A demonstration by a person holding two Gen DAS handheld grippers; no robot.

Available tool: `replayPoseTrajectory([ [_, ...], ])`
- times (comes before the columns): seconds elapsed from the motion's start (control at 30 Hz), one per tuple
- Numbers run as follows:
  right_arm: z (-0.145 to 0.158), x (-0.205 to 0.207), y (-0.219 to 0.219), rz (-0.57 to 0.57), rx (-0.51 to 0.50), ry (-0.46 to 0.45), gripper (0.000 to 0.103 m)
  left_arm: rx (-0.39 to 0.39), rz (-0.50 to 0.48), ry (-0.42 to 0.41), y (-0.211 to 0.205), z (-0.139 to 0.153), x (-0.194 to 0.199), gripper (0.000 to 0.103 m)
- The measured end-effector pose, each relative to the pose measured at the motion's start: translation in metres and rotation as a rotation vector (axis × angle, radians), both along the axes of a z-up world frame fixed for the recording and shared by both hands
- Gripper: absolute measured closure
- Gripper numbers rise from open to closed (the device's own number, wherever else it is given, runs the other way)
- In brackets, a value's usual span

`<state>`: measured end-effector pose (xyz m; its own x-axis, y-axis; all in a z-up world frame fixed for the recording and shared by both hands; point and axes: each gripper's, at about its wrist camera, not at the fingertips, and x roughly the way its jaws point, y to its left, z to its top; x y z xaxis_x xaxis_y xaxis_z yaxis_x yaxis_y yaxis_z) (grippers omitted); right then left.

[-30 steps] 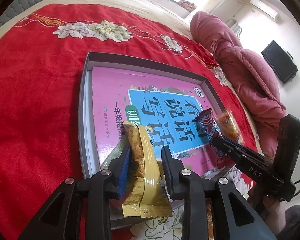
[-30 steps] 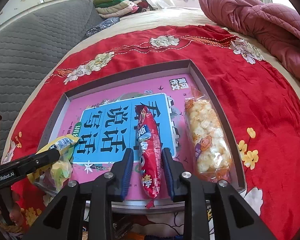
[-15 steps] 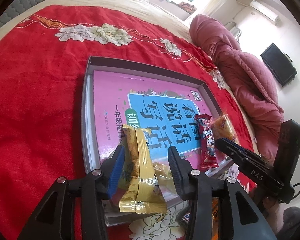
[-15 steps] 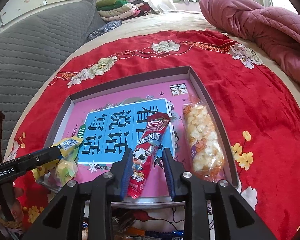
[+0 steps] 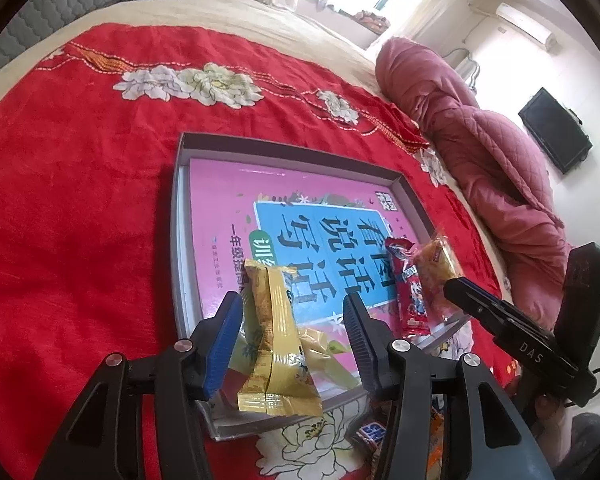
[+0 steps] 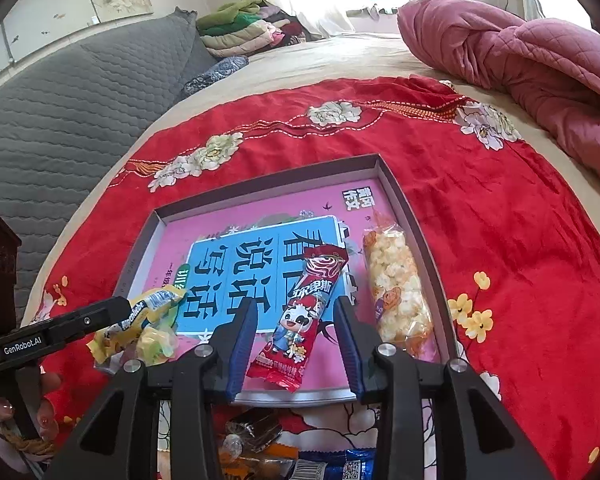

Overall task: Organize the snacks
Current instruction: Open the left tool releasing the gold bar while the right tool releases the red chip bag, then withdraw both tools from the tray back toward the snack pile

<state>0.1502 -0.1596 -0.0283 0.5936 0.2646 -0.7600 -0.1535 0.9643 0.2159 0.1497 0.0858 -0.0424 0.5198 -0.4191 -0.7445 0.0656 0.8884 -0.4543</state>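
Note:
A grey tray (image 5: 179, 216) lined with a pink and blue book lies on the red blanket; it also shows in the right wrist view (image 6: 396, 188). My left gripper (image 5: 294, 340) is open around a yellow snack pack (image 5: 272, 344) lying at the tray's near left corner. My right gripper (image 6: 296, 344) is open around a red snack stick (image 6: 304, 316) lying in the tray. A clear bag of puffed snack (image 6: 396, 288) lies along the tray's right side. In the left wrist view the red stick (image 5: 408, 292) and the puffed bag (image 5: 436, 268) lie at the right.
A red flowered blanket (image 6: 500, 216) covers the bed. A pink quilt (image 6: 520, 60) is bunched at the far right. Loose snack packs (image 6: 284, 460) lie below the tray's near edge. A grey headboard (image 6: 80, 100) stands at the left.
Both grippers have opened wider and drawn back a little. The yellow pack and the red stick now lie loose in the tray between the jaws.

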Motion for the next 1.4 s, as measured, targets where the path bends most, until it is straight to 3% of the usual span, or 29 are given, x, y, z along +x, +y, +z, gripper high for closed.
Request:
replayPoseTrajectory([
  [0.2, 0.005, -0.004, 0.0, 0.006, 0.003, -0.01, 0.063, 0.003, 0.002, -0.022, 0.002, 0.009, -0.005, 0.043],
  [0.4, 0.012, -0.01, -0.003, 0.003, 0.008, -0.023, 0.056, 0.008, 0.016, -0.053, 0.005, 0.02, -0.011, 0.043],
  [0.63, 0.019, -0.015, -0.007, 0.008, 0.009, -0.035, 0.055, 0.012, 0.016, -0.073, 0.007, 0.027, -0.017, 0.041],
  [0.8, 0.025, -0.02, -0.008, 0.011, 0.004, -0.048, 0.046, 0.024, 0.018, -0.085, 0.007, 0.031, -0.022, 0.041],
  [1.07, 0.03, -0.03, -0.008, 0.027, -0.008, -0.056, 0.046, 0.027, 0.022, -0.114, 0.009, 0.042, -0.032, 0.035],
  [1.4, 0.035, -0.041, -0.008, 0.046, -0.009, -0.055, 0.041, 0.03, 0.037, -0.122, 0.01, 0.047, -0.041, 0.034],
])
